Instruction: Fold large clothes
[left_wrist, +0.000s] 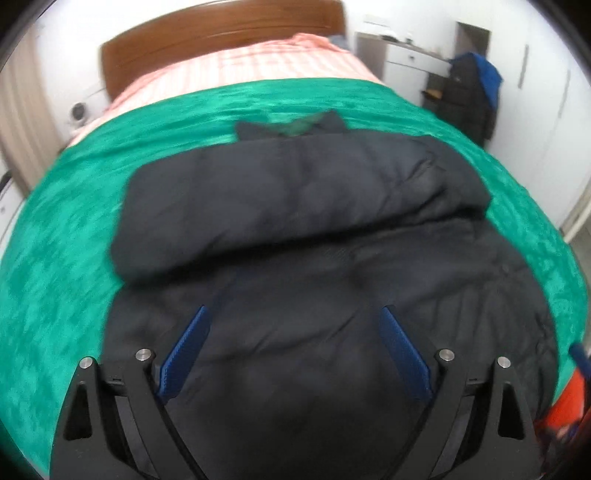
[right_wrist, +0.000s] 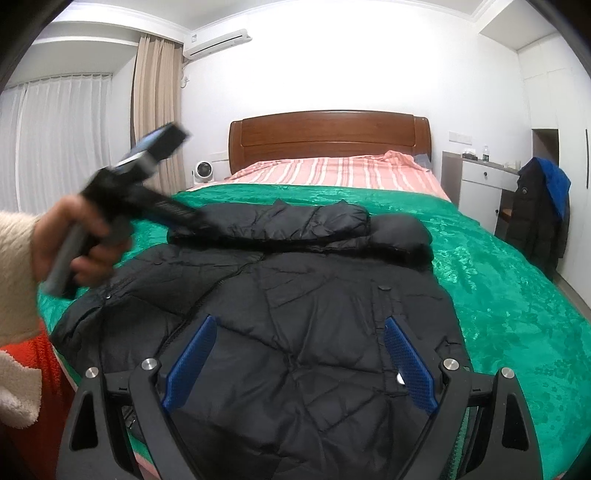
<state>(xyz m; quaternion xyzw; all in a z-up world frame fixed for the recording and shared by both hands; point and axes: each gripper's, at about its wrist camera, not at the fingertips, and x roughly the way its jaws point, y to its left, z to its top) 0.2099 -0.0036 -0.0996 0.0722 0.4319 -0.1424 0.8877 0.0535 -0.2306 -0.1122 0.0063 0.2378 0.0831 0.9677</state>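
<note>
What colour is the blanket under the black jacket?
Green, a slightly mottled emerald blanket; the right wrist view shows it best, beneath the jacket.

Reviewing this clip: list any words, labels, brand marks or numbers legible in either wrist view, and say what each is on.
No text can be read in either view.
Dark jacket hanging by the desk: a small round pale badge, too small to read.
Left gripper: pale marking along its dark body, motion-blurred, unreadable.
Air conditioner: a small dark sticker, too small to read.
Black puffer jacket on the bed: no label showing.
</note>
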